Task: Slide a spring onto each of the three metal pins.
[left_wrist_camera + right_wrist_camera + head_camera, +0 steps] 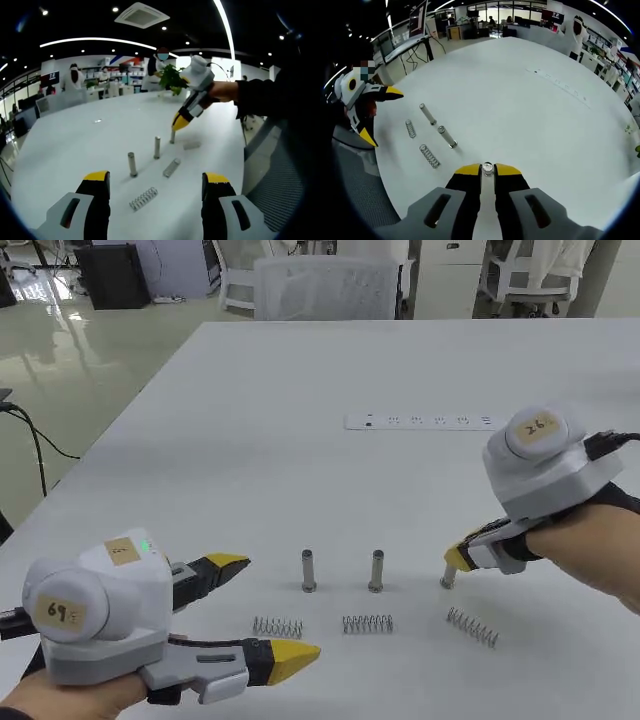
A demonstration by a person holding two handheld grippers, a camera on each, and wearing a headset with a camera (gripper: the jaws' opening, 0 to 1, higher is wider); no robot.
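We work at a wide white table [300,410], with a hand-held gripper on each side of it. Our left gripper [268,606] hovers low at the near left edge. Its yellow-tipped jaws stand wide apart with nothing between them, and they point toward the row of parts. Our right gripper [458,558] comes in from the right and tilts down. Its jaws are drawn together, clamped on the top of the right pin [448,579]. In the right gripper view we see that pin's round metal end sitting between the two yellow tips.

A long white power strip [425,421] lies flat farther back on the table, well apart from the parts.

The three metal pins stand upright in a row across the table in front of us. The left pin [308,570] and the middle pin [377,570] stand free, with no gripper touching them.

Three springs lie on their sides just on our side of the pins. The left spring [278,627] is near the left pin, the middle spring [368,623] near the middle pin, and the right spring [472,627] lies angled, near the right pin. None of them is on a pin yet
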